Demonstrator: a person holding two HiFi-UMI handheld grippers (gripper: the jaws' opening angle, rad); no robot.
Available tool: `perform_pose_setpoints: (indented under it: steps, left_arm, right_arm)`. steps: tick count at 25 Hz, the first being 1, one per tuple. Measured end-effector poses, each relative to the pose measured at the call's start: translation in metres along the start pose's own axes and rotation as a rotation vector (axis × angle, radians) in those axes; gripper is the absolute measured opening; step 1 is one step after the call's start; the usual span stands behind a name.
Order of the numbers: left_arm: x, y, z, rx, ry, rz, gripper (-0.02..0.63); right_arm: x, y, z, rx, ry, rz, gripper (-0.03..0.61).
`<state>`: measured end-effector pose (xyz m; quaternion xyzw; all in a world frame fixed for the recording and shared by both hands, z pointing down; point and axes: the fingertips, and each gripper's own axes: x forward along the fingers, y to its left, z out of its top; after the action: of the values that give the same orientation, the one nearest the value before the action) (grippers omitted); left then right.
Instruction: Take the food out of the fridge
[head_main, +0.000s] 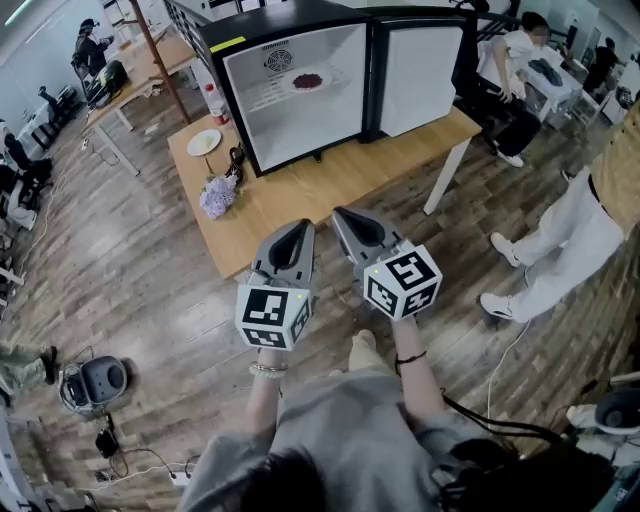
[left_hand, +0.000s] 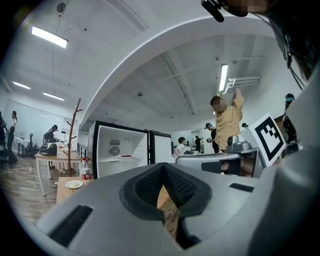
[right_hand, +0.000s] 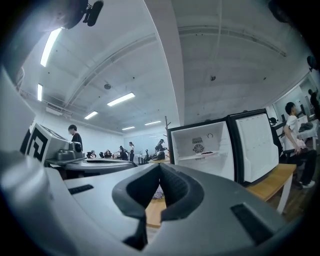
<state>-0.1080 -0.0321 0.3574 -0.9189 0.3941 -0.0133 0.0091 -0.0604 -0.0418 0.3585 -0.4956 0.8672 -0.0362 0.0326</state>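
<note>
1. The food sits on the open fridge's top shelf, at the desk's back edge.
2. The left gripper and right gripper are closed and empty, off the desk's front edge.
3. This step looks like getting close. Next: open 1 gripper, reach in.

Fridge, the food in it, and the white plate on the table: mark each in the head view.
fridge (head_main: 290, 18), head view, black top panel.
food (head_main: 307, 80), head view, middle of the dark red pile.
white plate (head_main: 204, 141), head view, its centre.
</note>
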Motion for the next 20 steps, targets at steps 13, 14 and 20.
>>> perform_pose_setpoints:
  steps: [13, 14, 20]
  left_arm:
    - [0.124, 0.038, 0.006, -0.024, -0.011, 0.096, 0.008]
    - [0.133, 0.04, 0.007, -0.023, -0.011, 0.104, 0.008]
    - [0.17, 0.057, -0.002, -0.025, 0.007, 0.17, 0.008]
  right_arm:
    - [0.076, -0.107, 0.006, -0.012, 0.059, 0.105, 0.008]
    - [0.081, -0.115, 0.007, -0.013, 0.061, 0.115, 0.008]
    - [0.109, -0.147, 0.004, -0.01, 0.075, 0.181, 0.008]
